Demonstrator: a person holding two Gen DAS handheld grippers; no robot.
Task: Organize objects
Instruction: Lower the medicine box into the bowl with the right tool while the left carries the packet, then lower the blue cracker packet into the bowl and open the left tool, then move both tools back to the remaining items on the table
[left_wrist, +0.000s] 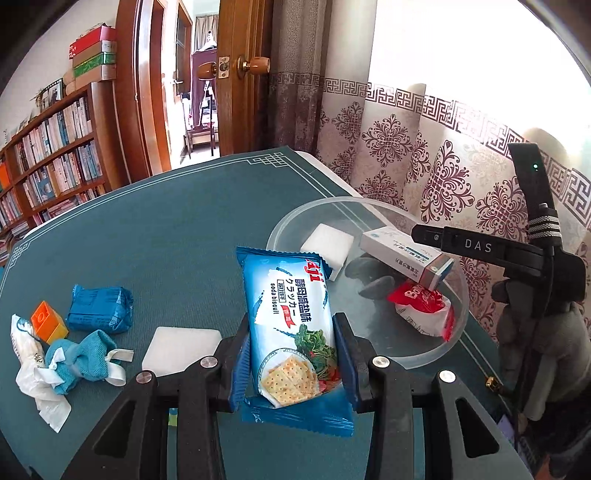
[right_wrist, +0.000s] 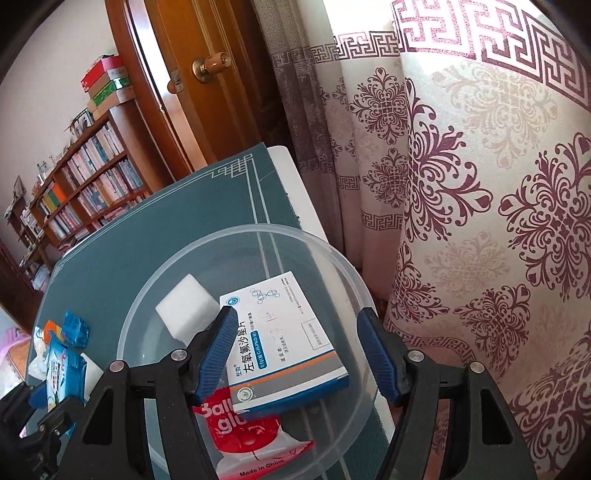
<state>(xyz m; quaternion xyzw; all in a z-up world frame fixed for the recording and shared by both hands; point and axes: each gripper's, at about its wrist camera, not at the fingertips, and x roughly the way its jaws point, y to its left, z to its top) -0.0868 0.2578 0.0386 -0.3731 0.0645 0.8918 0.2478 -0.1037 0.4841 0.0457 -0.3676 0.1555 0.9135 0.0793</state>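
The left gripper (left_wrist: 291, 354) squeezes a blue cracker packet (left_wrist: 290, 325) just above the counter (left_wrist: 166, 229) beside the clear bowl (left_wrist: 452, 343), while the right gripper (right_wrist: 297, 354) stands open over a white medicine box (right_wrist: 284, 332) lying tilted in that bowl.

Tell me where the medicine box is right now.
The medicine box lies inside the clear bowl at the table's curtain side, propped on the red packet, beside the white sponge, between the right gripper's open jaws.
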